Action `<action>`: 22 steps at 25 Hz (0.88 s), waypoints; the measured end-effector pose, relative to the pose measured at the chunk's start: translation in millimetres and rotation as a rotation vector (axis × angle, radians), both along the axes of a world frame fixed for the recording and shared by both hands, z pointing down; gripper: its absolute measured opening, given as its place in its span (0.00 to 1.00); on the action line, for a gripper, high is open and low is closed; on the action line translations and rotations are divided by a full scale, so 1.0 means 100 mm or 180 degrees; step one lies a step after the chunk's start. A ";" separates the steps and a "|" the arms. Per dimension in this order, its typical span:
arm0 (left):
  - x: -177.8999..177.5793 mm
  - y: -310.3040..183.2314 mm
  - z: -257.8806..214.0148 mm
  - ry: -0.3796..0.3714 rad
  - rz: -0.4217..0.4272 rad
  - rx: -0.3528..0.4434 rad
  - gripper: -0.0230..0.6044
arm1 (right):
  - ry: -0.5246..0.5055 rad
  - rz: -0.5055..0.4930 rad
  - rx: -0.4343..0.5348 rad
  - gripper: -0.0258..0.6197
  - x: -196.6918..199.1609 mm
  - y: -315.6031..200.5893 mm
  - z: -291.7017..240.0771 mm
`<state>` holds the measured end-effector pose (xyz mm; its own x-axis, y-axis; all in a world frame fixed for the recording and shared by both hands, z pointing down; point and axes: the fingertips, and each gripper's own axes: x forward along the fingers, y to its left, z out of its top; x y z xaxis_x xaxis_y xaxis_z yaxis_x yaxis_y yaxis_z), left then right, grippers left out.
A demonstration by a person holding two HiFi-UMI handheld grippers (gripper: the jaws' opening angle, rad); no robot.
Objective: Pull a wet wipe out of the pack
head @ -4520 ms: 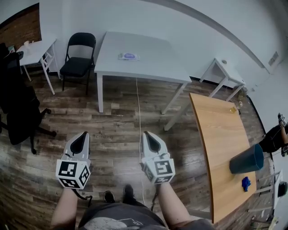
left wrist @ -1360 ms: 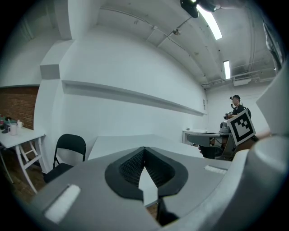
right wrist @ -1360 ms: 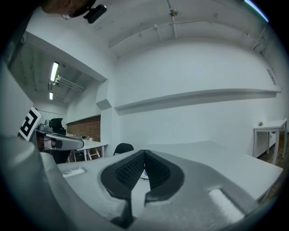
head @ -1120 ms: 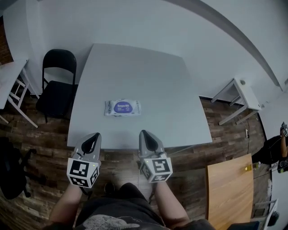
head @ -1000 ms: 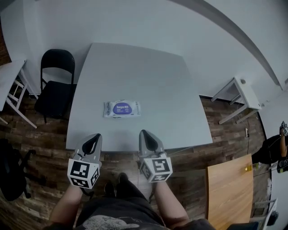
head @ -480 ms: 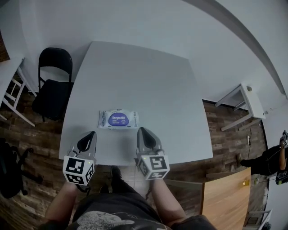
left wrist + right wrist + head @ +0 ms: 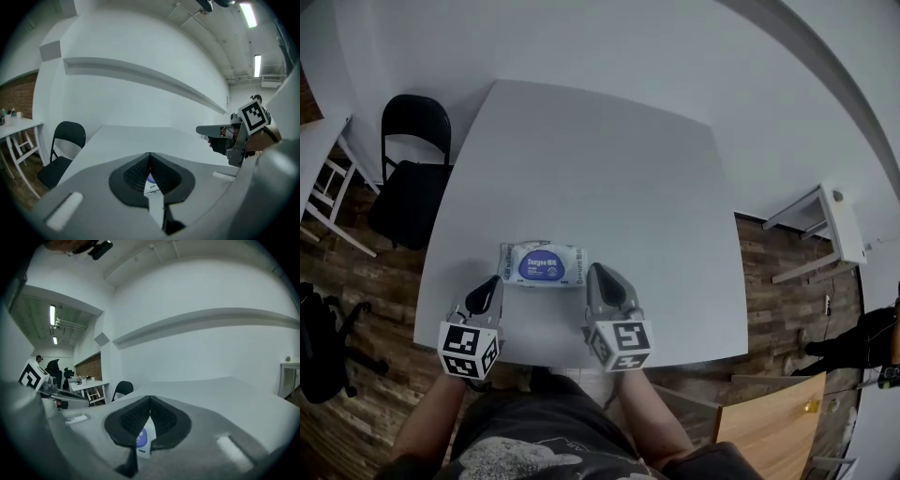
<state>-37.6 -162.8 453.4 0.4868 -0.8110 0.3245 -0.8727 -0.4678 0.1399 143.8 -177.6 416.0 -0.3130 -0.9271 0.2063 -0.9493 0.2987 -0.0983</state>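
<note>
Wet wipe pack [image 7: 542, 265] lies just beyond the fingers of the left gripper [image 7: 490, 284] and right gripper [image 7: 600, 274], both pairs pressed together and empty, near the bench's [image 7: 609, 169] front edge. Likely light, soft, slippery film: pin 1 end, pinch at the purple centre flap.

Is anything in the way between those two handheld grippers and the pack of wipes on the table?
Nothing visible. The pack of wipes lies alone on the white table, and only bare tabletop separates it from the left gripper and right gripper, whose jaws are shut and empty.
</note>
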 end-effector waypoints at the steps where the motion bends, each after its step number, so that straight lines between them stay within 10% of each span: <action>1: 0.02 -0.02 0.01 -0.0034 -0.0001 0.0009 0.07 | 0.0000 -0.0041 -0.0033 0.03 -0.01 -0.05 0.02; 22: 0.17 -0.26 1.04 -0.0675 0.0364 -0.0728 0.07 | -0.0049 0.0020 -0.0423 0.03 -0.11 -0.29 0.42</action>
